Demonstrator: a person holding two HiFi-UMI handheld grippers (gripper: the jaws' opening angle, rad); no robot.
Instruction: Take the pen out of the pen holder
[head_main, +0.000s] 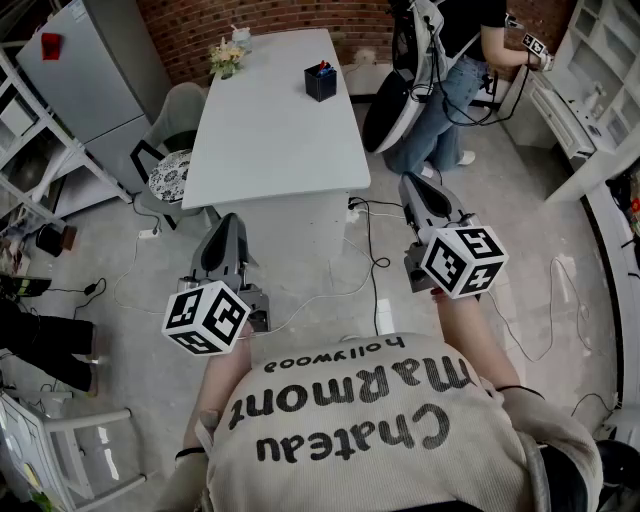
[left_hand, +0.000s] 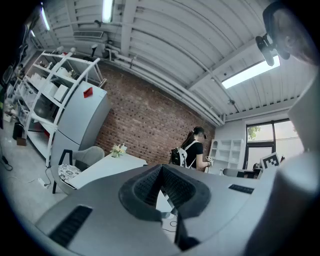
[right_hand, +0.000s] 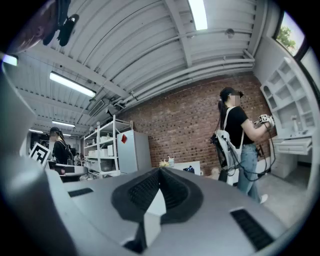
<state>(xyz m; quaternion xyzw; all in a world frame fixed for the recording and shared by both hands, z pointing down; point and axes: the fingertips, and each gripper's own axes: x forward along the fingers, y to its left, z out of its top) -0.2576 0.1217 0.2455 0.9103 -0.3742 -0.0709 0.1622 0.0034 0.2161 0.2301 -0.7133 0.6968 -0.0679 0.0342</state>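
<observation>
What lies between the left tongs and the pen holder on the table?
In the head view, bare white tabletop lies between the left tongs and the pen holder.

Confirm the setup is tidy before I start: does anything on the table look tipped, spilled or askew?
Nothing stands out. The pen holder stands upright near the white table's far end, pens inside; the flowers there are upright too. Nothing looks spilled.
</observation>
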